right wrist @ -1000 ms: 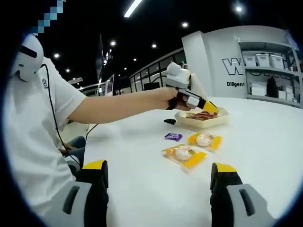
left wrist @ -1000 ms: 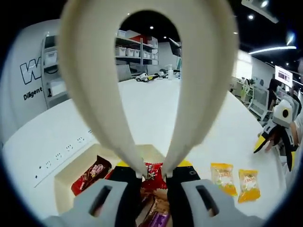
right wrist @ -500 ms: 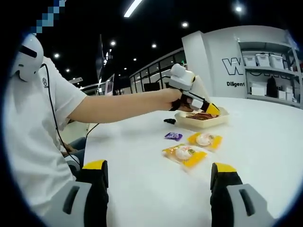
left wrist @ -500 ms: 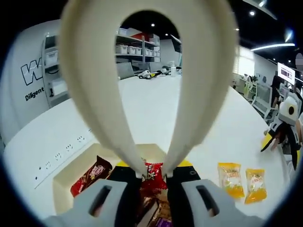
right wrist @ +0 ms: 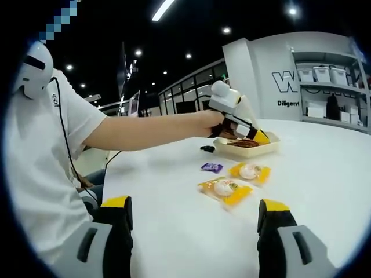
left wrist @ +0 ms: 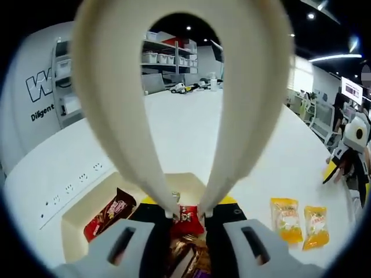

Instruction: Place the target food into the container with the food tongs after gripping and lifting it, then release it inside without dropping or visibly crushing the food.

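My left gripper (left wrist: 186, 208) is shut on a pair of cream food tongs (left wrist: 116, 104) that arch up in the left gripper view. The tongs' tips pinch a red snack packet (left wrist: 188, 219) just above the cream container (left wrist: 75, 214). A dark red wrapped bar (left wrist: 107, 213) and other wrapped snacks lie inside the container. In the right gripper view the left gripper (right wrist: 255, 134), held by a person's outstretched arm, hovers over the container (right wrist: 255, 150). My right gripper (right wrist: 196, 209) is open, low over the white table, nothing between its jaws.
Two yellow snack packets (right wrist: 250, 172) (right wrist: 226, 190) and a small purple one (right wrist: 212, 167) lie on the table before the container. A small black object (right wrist: 206, 149) lies near the container. The person sits at the left. Shelves and a white wall stand behind.
The left gripper with the tongs and red packet has sunk slightly toward the container. The right gripper has not moved.
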